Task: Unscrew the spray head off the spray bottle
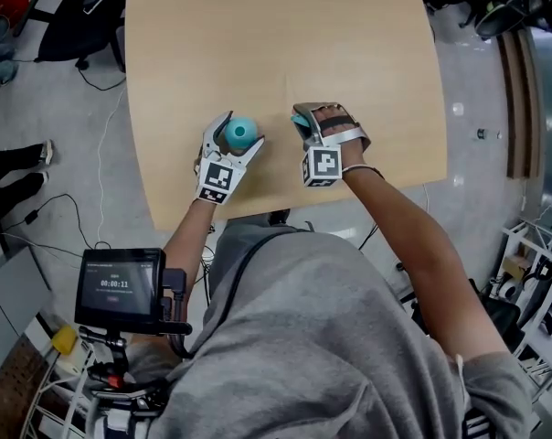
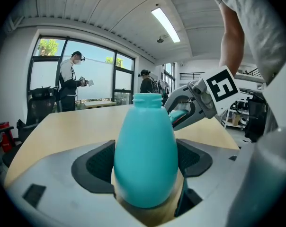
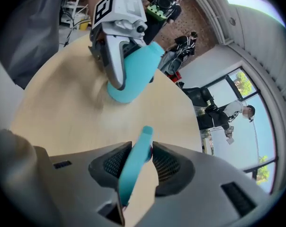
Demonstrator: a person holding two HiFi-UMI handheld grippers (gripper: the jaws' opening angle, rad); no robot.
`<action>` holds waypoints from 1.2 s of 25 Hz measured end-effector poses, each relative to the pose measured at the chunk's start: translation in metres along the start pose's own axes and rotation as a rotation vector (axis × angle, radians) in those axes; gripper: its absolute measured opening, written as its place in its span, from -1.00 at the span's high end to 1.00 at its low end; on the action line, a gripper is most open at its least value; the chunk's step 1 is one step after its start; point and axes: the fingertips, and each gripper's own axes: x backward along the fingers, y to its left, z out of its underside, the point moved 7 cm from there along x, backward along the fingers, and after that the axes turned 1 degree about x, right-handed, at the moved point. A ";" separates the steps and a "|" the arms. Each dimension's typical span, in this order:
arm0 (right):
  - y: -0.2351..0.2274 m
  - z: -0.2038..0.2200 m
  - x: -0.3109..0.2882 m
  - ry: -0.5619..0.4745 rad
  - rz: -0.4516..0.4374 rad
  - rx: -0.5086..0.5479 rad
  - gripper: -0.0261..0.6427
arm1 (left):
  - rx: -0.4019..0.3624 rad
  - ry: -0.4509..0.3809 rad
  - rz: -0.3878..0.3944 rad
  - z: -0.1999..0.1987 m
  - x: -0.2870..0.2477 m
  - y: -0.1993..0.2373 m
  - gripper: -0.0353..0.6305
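A teal spray bottle (image 2: 145,160) stands upright on the wooden table (image 1: 349,53), its threaded neck bare. My left gripper (image 1: 242,135) is shut on its body; the bottle (image 1: 240,133) shows between the jaws in the head view, and the bottle (image 3: 133,77) appears again from the right gripper view. The teal spray head (image 3: 133,171) sits pinched between the pads of my right gripper (image 1: 305,120), which hangs low over the table just right of the bottle. From the left gripper view, the right gripper (image 2: 190,109) holds the teal spray head (image 2: 179,115) beyond the bottle.
The table's near edge (image 1: 285,210) runs just below both grippers. A timer screen (image 1: 119,289) sits on a stand at the lower left. Two people (image 2: 72,79) stand by windows far behind the table. Chairs and cables crowd the floor around it.
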 end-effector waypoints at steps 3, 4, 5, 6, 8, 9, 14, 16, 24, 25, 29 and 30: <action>0.025 -0.007 0.002 -0.005 -0.045 0.024 0.52 | -0.009 0.003 0.022 -0.001 0.007 -0.010 -0.23; 0.029 -0.009 -0.001 -0.009 -0.058 0.016 0.52 | -0.012 0.003 0.033 -0.001 0.008 -0.010 -0.23; 0.032 -0.010 -0.004 -0.013 -0.073 0.001 0.52 | -0.015 0.002 0.048 -0.001 0.009 -0.010 -0.23; 0.035 -0.010 -0.006 -0.016 -0.090 -0.014 0.52 | -0.018 0.000 0.064 -0.001 0.009 -0.011 -0.22; 0.040 -0.008 -0.012 -0.018 -0.123 -0.036 0.51 | -0.019 -0.004 0.095 -0.003 0.010 -0.012 -0.23; 0.042 -0.008 -0.014 -0.020 -0.140 -0.043 0.49 | -0.020 -0.004 0.104 -0.003 0.010 -0.013 -0.23; 0.053 -0.015 -0.023 -0.050 -0.218 -0.074 0.28 | -0.016 -0.002 0.130 -0.003 0.010 -0.010 -0.23; 0.054 -0.016 -0.026 -0.063 -0.232 -0.099 0.23 | -0.021 0.001 0.131 -0.003 0.011 -0.008 -0.23; 0.048 -0.012 -0.037 -0.096 -0.229 -0.177 -0.03 | -0.026 -0.002 0.068 -0.001 0.031 0.018 -0.23; 0.041 -0.011 -0.037 -0.103 -0.211 -0.209 -0.03 | -0.026 -0.009 0.051 -0.003 0.036 0.023 -0.23; 0.003 -0.008 -0.028 -0.165 -0.095 -0.396 -0.03 | -0.002 -0.058 -0.055 -0.015 0.063 0.050 -0.23; -0.008 -0.007 -0.018 -0.186 -0.057 -0.453 -0.03 | 0.014 -0.080 -0.089 -0.023 0.072 0.054 -0.23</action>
